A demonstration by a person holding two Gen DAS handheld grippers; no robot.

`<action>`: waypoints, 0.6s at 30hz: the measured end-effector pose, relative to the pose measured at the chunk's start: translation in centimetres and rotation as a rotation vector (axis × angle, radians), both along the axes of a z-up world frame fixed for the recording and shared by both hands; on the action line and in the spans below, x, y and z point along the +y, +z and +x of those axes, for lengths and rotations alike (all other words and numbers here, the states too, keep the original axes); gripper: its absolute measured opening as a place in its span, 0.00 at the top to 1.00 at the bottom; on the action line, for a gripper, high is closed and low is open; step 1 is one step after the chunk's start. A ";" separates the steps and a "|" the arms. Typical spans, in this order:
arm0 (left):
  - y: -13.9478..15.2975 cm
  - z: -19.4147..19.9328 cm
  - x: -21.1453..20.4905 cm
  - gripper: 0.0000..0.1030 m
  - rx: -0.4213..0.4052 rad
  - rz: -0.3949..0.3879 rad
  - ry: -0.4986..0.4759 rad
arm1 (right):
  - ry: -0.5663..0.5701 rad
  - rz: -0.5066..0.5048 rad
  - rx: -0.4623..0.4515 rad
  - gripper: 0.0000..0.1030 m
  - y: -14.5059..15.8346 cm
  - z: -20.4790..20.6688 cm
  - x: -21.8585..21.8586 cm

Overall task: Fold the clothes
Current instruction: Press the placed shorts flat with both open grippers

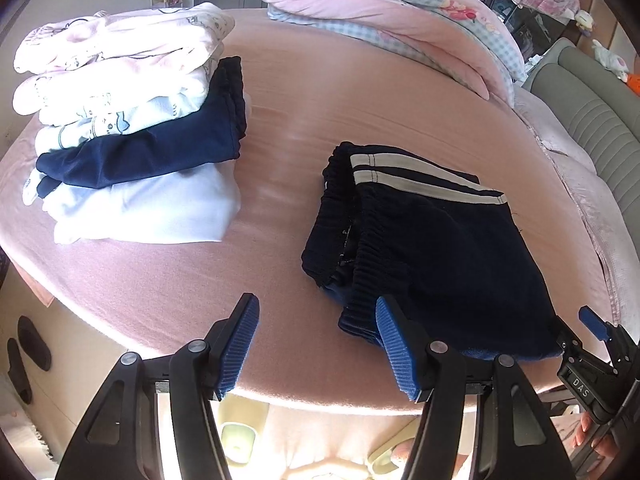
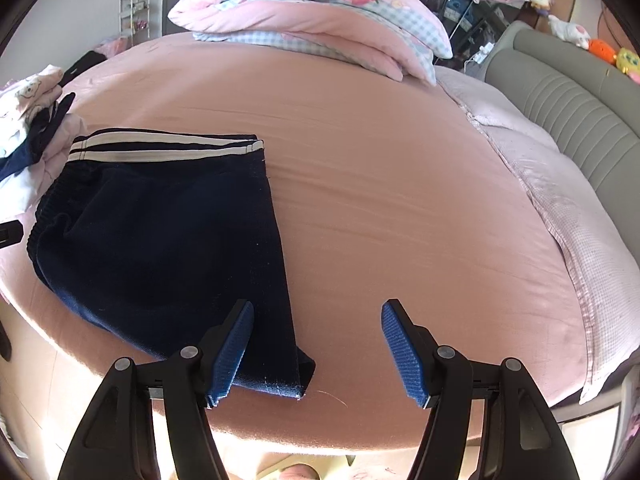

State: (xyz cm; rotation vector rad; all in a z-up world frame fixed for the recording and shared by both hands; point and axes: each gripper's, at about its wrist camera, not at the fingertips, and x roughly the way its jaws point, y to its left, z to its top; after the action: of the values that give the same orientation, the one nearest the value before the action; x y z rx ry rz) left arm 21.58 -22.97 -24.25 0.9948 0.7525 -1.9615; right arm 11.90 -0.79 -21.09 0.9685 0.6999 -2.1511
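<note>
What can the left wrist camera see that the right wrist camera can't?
Only the left wrist camera shows the whole stack of folded clothes, the black slippers on the floor, and the right tool at its edge. Only the right wrist camera shows the orange plush toy clearly and the white shelf. Both show the folded dark trousers with white stripes, the pink bed and the pink quilt.

On the bed (image 1: 320, 92) before me, the folded trousers (image 1: 432, 240) lie at about two o'clock from my left claw (image 1: 316, 344), its right finger over their near edge. The stack of folded clothes (image 1: 128, 132) sits at ten o'clock, well apart from them. The folded quilt (image 1: 392, 28) lies at one o'clock, behind, and my right claw (image 2: 316, 344) hovers at the trousers' near right corner.
</note>
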 end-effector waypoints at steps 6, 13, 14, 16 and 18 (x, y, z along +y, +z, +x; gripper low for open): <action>0.7 -1.2 1.2 0.43 -0.071 -0.127 -0.038 | 0.086 0.029 0.137 0.36 0.2 2.7 -0.5; 1.1 -3.4 4.0 0.43 -0.205 -0.421 -0.175 | 0.227 0.096 0.350 0.36 -0.9 5.7 -2.1; 1.0 -3.5 4.3 0.43 -0.220 -0.453 -0.195 | 0.240 0.100 0.363 0.36 -1.1 6.0 -2.2; 0.9 -3.7 4.9 0.43 -0.230 -0.478 -0.237 | 0.262 0.108 0.385 0.36 -1.3 6.5 -2.4; 0.8 -3.6 5.2 0.43 -0.248 -0.481 -0.271 | 0.276 0.122 0.407 0.36 -1.6 6.8 -2.6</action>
State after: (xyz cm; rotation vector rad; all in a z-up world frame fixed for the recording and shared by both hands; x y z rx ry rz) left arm 18.02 -17.78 -23.40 1.0479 -0.0017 -2.0559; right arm 18.71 -3.43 -22.68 0.4563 1.1010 -2.0903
